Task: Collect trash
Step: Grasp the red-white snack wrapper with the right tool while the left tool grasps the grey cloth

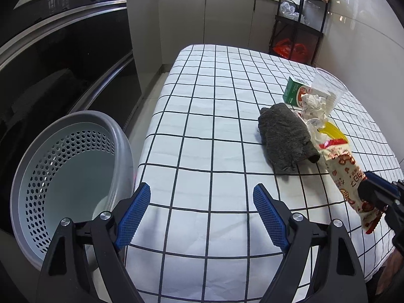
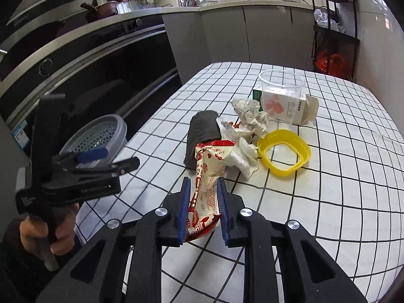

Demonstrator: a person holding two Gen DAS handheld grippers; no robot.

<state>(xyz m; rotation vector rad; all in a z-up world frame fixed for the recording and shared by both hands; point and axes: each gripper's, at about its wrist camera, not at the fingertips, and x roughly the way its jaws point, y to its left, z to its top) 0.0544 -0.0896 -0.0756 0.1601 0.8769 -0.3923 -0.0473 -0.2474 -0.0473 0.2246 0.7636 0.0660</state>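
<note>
The right hand-held gripper (image 2: 203, 202) is clenching a red-and-white snack wrapper (image 2: 208, 176) over the table (image 2: 328, 189), beside a grey cloth (image 2: 202, 131), crumpled paper (image 2: 250, 116) and yellow ring (image 2: 284, 156). The left hand-held gripper (image 1: 202, 209) is hanging released near the basket (image 1: 70, 176).

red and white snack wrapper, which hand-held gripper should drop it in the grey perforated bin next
Right. The right hand-held gripper is already shut on the red and white snack wrapper. The left hand-held gripper is open and empty, though nearer the grey perforated bin beside the checked table.
</note>
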